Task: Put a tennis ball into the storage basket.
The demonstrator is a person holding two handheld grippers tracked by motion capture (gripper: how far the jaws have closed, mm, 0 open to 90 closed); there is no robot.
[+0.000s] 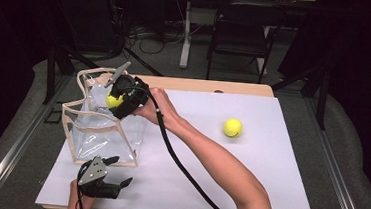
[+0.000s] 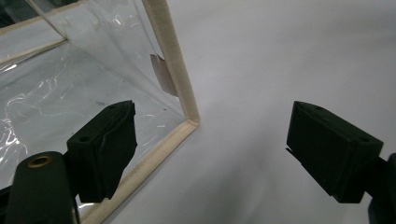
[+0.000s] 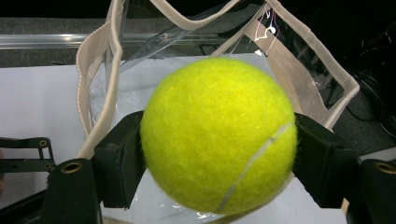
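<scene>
Filling the right gripper view, a fuzzy yellow-green tennis ball [image 3: 218, 135] sits clamped between the two black jaws of the right gripper [image 3: 218, 158], one pad pressing each side of it. From the high view that same gripper [image 1: 123, 98] hovers over the open mouth of a clear plastic tote bag with cream fabric trim [image 1: 103, 123], which stands upright on the white table mat [image 1: 248, 179] at its left end. The ball [image 1: 114, 100] is held above the bag's rim, not yet inside.

The step in hand looks like loading balls into the bag, and this one seems ready to go in. The next move likely calls for lowering the ball past the trim and spreading the jaws so it drops to the bottom, keeping clear of the floppy handle loops that curl around the opening.

At the near left edge of the mat, the left gripper [image 1: 112, 176] rests low with its jaws spread wide and nothing between them; in its own view the pads [image 2: 105, 149] flank the bag's near bottom corner [image 2: 189, 122] without touching it. It could pinch the trim to steady the bag if the walls sag.

A second yellow tennis ball [image 1: 233, 127] lies alone on the mat, well apart to the right, with open room all around it. The mat's right half offers wide bare space for reaching.
</scene>
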